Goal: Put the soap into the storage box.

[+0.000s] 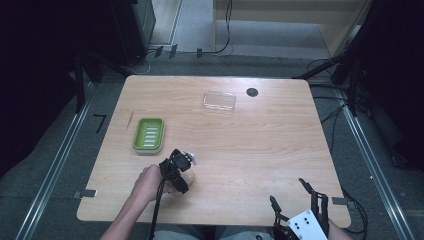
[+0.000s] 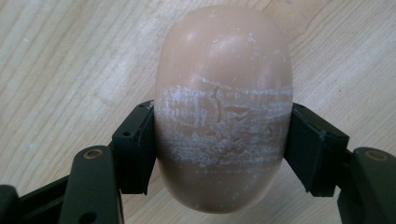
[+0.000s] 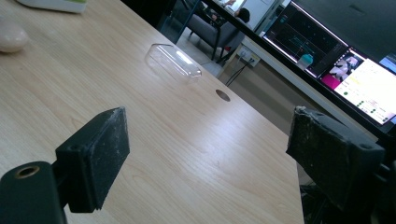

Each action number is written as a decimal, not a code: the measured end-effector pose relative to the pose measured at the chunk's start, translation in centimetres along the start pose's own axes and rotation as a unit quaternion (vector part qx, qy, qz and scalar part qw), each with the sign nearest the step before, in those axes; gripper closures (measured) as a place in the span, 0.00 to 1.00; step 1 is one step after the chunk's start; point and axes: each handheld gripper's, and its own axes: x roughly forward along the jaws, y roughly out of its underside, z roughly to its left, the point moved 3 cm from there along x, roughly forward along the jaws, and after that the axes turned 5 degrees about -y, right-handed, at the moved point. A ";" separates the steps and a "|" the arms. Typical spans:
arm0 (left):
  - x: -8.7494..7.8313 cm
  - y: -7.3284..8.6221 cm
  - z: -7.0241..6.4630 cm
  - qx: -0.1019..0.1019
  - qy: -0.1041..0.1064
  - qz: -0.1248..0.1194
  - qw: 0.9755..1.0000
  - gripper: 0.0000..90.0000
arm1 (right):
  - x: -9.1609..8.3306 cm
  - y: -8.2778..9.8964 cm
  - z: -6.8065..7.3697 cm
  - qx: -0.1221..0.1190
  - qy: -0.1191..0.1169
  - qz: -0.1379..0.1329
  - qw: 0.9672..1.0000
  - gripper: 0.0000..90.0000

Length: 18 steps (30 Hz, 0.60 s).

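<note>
my left gripper (image 2: 219, 140) is pinched on the pale soap bar (image 2: 223, 107), one pad on each long side, the bar lying on the desk (image 1: 250, 145) near its front left part. in the high view the left gripper (image 1: 181, 165) sits just ahead of the hand (image 1: 149, 184) that carries it, with the soap (image 1: 190, 178) peeking out beside it. white scuff marks band the middle of the bar.

close behind and left of that gripper lies the green soap dish (image 1: 148, 134), near but apart from it. a thin pale stick (image 1: 129, 120) lies just left of the dish, by the left edge. farther back, near the far edge, a clear plastic lid (image 1: 219, 101) lies flat, and a dark round hole (image 1: 252, 92) in the desk is just to its right. in the right gripper view i see the lid (image 3: 173, 60) and the hole (image 3: 222, 95) beyond my jaws, and monitors (image 3: 345, 60) past the desk's edge.

my right gripper (image 1: 297, 195) hangs at the front right corner, jaws spread wide with nothing between them. the wood between it and the lid is bare, as is the whole right half.
</note>
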 end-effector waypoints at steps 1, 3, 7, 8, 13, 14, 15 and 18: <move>-0.1 0.1 0.1 0.002 0.000 0.003 1.000 0.37 | 0.0 0.0 0.0 0.000 0.000 0.000 1.000 0.15; -0.2 0.2 0.4 -0.001 -0.002 0.002 1.000 0.37 | 0.0 0.0 0.0 0.000 0.000 0.000 1.000 0.15; -0.5 0.6 0.8 -0.002 -0.001 0.003 1.000 0.37 | 0.0 0.0 0.0 0.000 0.000 0.000 1.000 0.15; -0.5 0.6 0.8 -0.002 -0.001 0.003 1.000 0.37 | 0.0 0.0 0.0 0.000 0.000 0.000 1.000 0.15; -0.7 1.1 1.3 -0.011 -0.002 0.000 1.000 0.37 | 0.0 0.0 0.0 0.001 -0.001 0.000 1.000 0.15; -0.7 1.2 1.4 -0.013 -0.002 -0.002 1.000 0.37 | 0.0 0.0 0.0 0.002 0.000 0.000 1.000 0.15; -0.7 1.3 1.5 -0.016 -0.001 -0.003 1.000 0.37 | 0.0 0.0 0.0 0.002 0.000 0.000 1.000 0.15; -0.9 1.6 1.9 -0.019 -0.002 -0.001 1.000 0.37 | 0.0 0.0 0.0 0.003 0.000 0.000 1.000 0.15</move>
